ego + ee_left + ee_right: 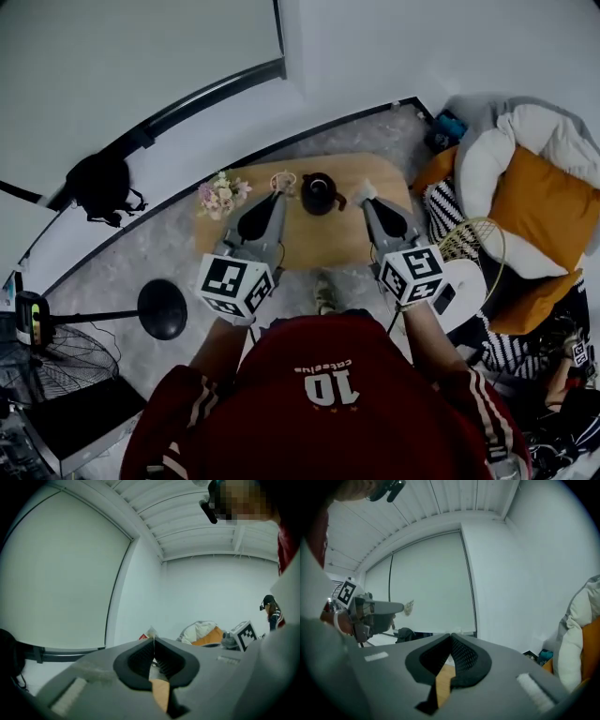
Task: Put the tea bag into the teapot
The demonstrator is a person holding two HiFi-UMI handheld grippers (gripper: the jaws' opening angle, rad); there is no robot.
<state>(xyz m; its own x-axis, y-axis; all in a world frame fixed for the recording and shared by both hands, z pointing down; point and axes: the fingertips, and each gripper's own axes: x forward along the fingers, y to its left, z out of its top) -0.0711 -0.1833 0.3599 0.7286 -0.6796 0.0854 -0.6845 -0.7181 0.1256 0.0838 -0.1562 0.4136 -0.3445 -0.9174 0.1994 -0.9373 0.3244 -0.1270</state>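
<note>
Left gripper view: left gripper (153, 641) jaws are clenching the tea bag (150, 633), near the teapot (319, 193). Right gripper (451, 636) jaws are sitting closed, apparently empty. Carrying step is running; next, the bag likely needs centring over the pot's opening.

— Where do we have the teapot (319, 193)?
— On the table (309, 246), toward its far edge, with the flowers (221, 194) to its left.
— And our grippers?
— Our left gripper (278, 194) sits between the flowers and the teapot, with the tea bag (408, 607) pinched at its tips. Our right gripper (365, 195) sits just right of the teapot.
— And around the table?
— Cushions (530, 192) lie to our right, and a fan (56, 361) lies on the floor to our left.
</note>
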